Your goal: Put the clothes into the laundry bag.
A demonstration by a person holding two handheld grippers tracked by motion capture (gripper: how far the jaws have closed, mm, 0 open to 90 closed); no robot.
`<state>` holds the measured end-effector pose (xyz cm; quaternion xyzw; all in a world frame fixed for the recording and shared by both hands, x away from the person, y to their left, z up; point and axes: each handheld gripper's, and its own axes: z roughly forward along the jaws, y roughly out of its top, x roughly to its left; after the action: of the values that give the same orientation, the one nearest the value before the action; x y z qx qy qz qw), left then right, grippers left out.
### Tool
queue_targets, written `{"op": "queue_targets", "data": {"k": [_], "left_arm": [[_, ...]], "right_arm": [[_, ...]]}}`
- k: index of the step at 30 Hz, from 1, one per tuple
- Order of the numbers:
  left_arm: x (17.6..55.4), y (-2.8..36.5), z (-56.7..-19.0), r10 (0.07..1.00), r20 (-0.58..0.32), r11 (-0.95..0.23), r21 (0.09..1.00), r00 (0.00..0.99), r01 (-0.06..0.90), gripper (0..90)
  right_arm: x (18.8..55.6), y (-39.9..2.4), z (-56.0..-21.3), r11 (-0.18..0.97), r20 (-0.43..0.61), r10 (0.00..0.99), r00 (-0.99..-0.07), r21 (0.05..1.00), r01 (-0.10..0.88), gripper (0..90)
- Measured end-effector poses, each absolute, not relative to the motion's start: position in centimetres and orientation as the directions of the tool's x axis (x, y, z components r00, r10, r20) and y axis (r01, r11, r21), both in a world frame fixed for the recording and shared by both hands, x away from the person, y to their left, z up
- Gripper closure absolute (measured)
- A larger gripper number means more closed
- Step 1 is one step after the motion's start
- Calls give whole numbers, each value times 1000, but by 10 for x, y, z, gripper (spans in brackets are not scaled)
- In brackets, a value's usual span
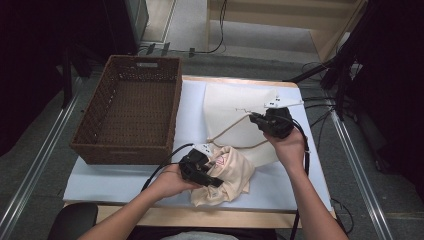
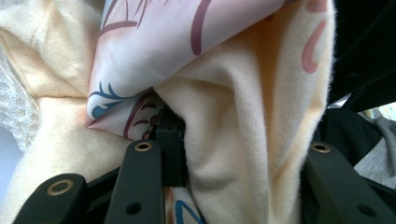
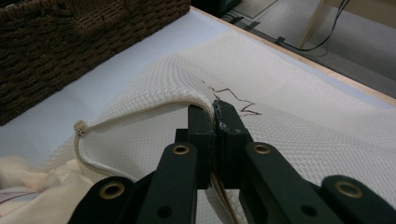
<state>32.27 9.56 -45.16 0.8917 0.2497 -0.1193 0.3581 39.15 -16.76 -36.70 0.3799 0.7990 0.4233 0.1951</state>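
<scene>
Basket left of mesh bag; garment in front.

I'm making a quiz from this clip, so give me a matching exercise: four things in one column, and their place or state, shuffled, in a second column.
Things:
1. wicker basket
2. mesh laundry bag
3. cream garment
4. right hand-held gripper

Places or states:
A. bunched at the table's near edge, clamped by the left hand-held gripper
B. shut on the bag's corded edge, lifting it
C. brown, at the table's left side
D. white, spread over the far right of the table

Pairs: 1-C, 2-D, 3-A, 4-B
</scene>
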Motion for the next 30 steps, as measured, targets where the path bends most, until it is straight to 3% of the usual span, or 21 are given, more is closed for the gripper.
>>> {"op": "queue_targets", "data": {"k": [4, 7, 14, 23, 30], "left_arm": [[322, 96, -452, 370, -396, -611, 578, 841, 541, 594], [321, 95, -451, 381, -397, -606, 575, 835, 550, 596], [322, 94, -447, 401, -389, -604, 568, 829, 559, 630], [327, 93, -428, 466, -427, -516, 580, 775, 630, 633], [328, 87, -420, 492, -388, -520, 587, 780, 620, 638]], "right_arm": [[399, -164, -363, 377, 28, 757, -653, 797, 472, 876], [409, -162, -361, 376, 97, 745, -660, 756, 536, 881], [402, -156, -371, 381, 81, 739, -669, 769, 514, 883], [398, -159, -371, 380, 82, 735, -673, 772, 509, 880], [396, -160, -370, 382, 78, 733, -675, 774, 505, 879]]}}
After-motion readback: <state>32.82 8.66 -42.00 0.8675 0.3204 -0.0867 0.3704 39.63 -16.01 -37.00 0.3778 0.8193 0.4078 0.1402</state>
